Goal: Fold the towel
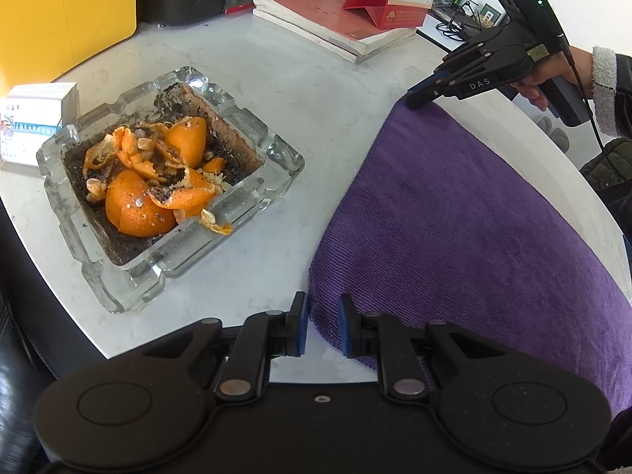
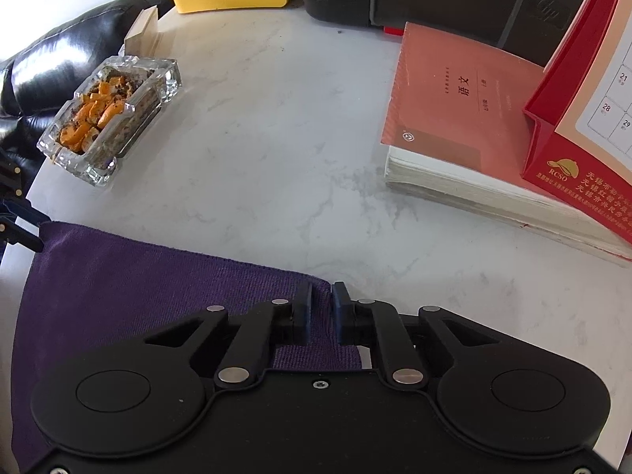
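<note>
Between the pads of the left tongs [image 1: 322,326] sits one far corner of the purple towel [image 1: 474,213], pinched shut; the right tongs [image 2: 322,312] grip the other far corner, jaws closed on the cloth. The towel lies flat on the white desk [image 2: 276,138], spreading back from both tongs toward the person, its near edge hanging at the desk's rim. Ahead and to the left of the left tongs stands a glass ashtray [image 1: 170,197] full of orange peel; ahead and to the right of the right tongs lies a book [image 2: 454,118]. The step in hand looks like lifting the far edge. Done well, both corners should rise together, level and taut, then travel back toward the near edge, clear of the ashtray.
</note>
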### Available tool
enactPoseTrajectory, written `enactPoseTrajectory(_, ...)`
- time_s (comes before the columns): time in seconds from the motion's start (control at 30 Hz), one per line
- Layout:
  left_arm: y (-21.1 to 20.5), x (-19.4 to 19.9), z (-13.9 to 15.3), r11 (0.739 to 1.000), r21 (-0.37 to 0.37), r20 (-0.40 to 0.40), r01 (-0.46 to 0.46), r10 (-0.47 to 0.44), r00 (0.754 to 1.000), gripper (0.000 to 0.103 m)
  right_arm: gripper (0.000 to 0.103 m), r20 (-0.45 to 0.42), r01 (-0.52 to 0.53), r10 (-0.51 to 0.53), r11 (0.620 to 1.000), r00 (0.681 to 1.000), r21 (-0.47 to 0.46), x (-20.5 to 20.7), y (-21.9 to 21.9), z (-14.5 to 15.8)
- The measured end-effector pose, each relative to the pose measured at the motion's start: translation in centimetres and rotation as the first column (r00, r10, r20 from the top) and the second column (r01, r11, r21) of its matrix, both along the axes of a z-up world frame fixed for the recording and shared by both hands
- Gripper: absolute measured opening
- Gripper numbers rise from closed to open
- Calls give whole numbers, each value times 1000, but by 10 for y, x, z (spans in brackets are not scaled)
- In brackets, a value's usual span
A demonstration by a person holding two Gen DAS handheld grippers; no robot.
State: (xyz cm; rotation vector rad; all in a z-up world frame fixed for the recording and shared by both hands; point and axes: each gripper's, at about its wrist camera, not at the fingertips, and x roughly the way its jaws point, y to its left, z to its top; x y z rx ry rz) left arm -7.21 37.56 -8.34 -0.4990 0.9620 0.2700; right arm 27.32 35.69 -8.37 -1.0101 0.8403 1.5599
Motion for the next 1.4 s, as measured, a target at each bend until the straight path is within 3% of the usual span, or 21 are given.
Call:
enactPoseTrajectory(0.17,-1,-4,3,1000,-15,33,9,-8,999,5,10,-5,13,-13,999,1000,37,-1,-7,14)
enactPoseTrajectory(0.8,-36,-12,28,995,-8,143,104,-102,984,4,10,7,150,-153,977,988,153,-22,-66,62)
enactPoseTrajectory(1.1,-71,-7,45,973,17,182,231,-230,956,4,10,0,259,-265,943,964,209,-27,-122,82)
enactPoseTrajectory(1.4,-120,11,61,914,16,192,405,-401,896,4,10,-30,400,-408,872,912,283,-33,-203,102)
